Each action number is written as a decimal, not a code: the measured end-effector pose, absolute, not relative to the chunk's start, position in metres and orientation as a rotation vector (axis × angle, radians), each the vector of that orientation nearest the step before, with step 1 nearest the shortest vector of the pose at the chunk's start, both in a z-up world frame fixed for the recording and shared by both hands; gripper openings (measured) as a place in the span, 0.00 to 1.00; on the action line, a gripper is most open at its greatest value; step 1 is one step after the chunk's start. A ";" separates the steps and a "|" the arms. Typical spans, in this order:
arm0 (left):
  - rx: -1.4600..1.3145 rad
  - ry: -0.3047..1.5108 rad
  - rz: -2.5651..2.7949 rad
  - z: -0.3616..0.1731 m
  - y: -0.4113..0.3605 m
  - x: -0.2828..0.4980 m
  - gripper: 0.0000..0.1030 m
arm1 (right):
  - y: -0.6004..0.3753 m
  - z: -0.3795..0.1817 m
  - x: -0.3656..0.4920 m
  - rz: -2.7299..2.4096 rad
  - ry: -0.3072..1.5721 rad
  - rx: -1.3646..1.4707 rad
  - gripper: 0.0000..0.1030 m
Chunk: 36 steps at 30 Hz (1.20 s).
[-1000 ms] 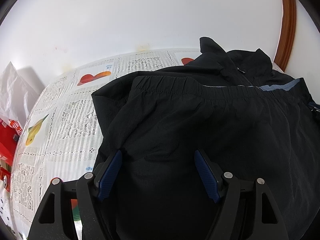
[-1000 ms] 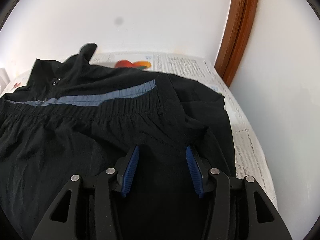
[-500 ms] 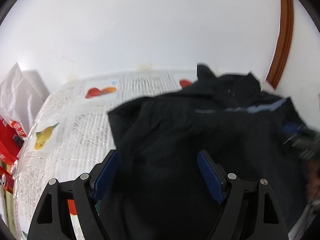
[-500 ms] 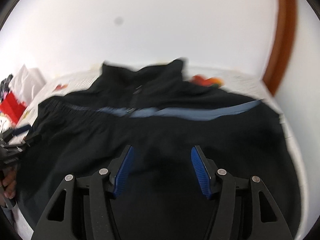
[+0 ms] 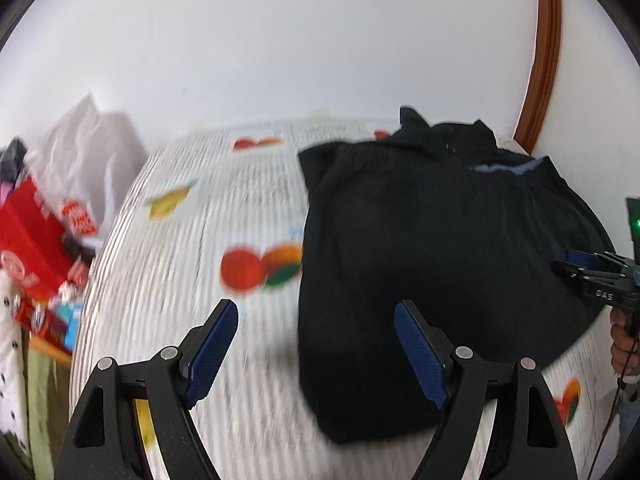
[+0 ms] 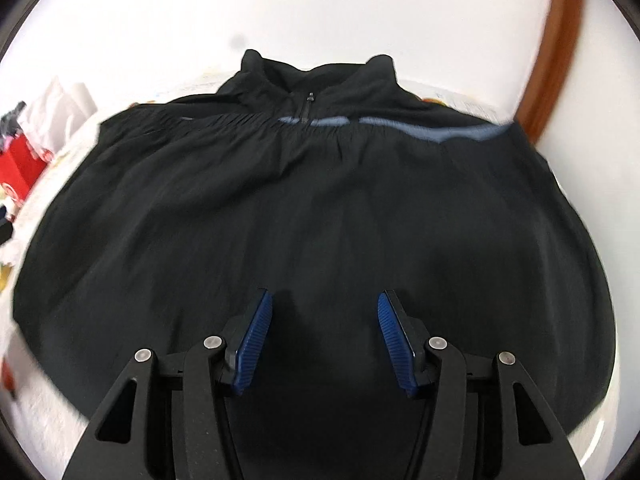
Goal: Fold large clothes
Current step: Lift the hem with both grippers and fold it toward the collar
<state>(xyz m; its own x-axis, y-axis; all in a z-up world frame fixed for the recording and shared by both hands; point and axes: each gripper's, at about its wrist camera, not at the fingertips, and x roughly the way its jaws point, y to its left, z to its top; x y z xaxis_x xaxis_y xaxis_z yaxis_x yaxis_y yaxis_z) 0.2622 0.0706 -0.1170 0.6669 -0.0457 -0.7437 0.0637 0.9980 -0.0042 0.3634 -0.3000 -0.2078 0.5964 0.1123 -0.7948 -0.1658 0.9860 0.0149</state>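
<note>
Left wrist view. The left gripper (image 5: 316,346) has its jaws spread wide with nothing between the blue pads (image 5: 212,350); beneath the gap lies the printed cover of the desk (image 5: 192,264), patterned with text lines and fruit pictures. The black jacket (image 5: 436,248) lies folded on that cover from about 12 o'clock to 3 o'clock of the jaws; its near left edge runs just behind the right-hand pad, and whether the pad touches it cannot be told. A grey-blue stripe (image 5: 506,169) shows near the collar at the far end. At 3 o'clock, on the frame edge, the right gripper (image 5: 592,270) reaches over the jacket's right side, a hand (image 5: 622,346) below it. At 9 o'clock, off the desk edge, stand a red package (image 5: 32,236) and a white bag (image 5: 80,148).

Right wrist view. The right gripper (image 6: 324,334) is held over the black jacket (image 6: 312,216), its jaws about half spread and closing; fabric lies below the gap, but the pads do not press on it. The jacket fills the view from 9 o'clock to 3 o'clock, collar and zip pull (image 6: 309,101) at 12 o'clock. A brown wooden frame (image 6: 556,52) rises at 2 o'clock.
</note>
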 end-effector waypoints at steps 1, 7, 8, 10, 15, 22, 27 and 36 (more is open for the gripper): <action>0.019 0.849 -0.057 -0.120 0.074 0.253 0.77 | -0.302 -0.207 0.347 0.174 0.912 -0.050 0.53; 0.011 0.906 0.008 -0.143 0.092 0.204 0.77 | -0.302 -0.204 0.278 0.169 0.875 -0.080 0.53; 0.005 0.916 0.014 -0.146 0.095 0.197 0.77 | -0.301 -0.206 0.267 0.186 0.895 -0.091 0.53; -0.003 0.935 0.025 -0.152 0.100 0.186 0.77 | -0.295 -0.211 0.257 0.193 0.912 -0.116 0.52; -0.003 0.973 0.048 -0.164 0.113 0.163 0.77 | -0.263 -0.205 0.230 0.242 0.858 -0.184 0.52; 0.019 0.982 0.077 -0.168 0.128 0.147 0.77 | -0.149 -0.209 0.211 0.439 0.738 -0.471 0.57; -0.004 0.985 0.068 -0.167 0.136 0.147 0.77 | -0.093 -0.214 0.208 0.536 0.693 -0.578 0.57; -0.045 0.976 0.037 -0.169 0.151 0.145 0.77 | -0.023 -0.215 0.244 0.618 0.655 -0.660 0.57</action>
<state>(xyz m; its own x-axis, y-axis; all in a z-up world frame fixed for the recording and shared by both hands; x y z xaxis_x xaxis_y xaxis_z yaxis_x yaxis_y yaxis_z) 0.1448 0.1514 -0.1692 0.5599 0.0108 -0.8285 -0.0518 0.9984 -0.0220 0.2443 -0.0228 -0.2152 0.6350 0.3031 -0.7106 -0.6920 0.6320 -0.3489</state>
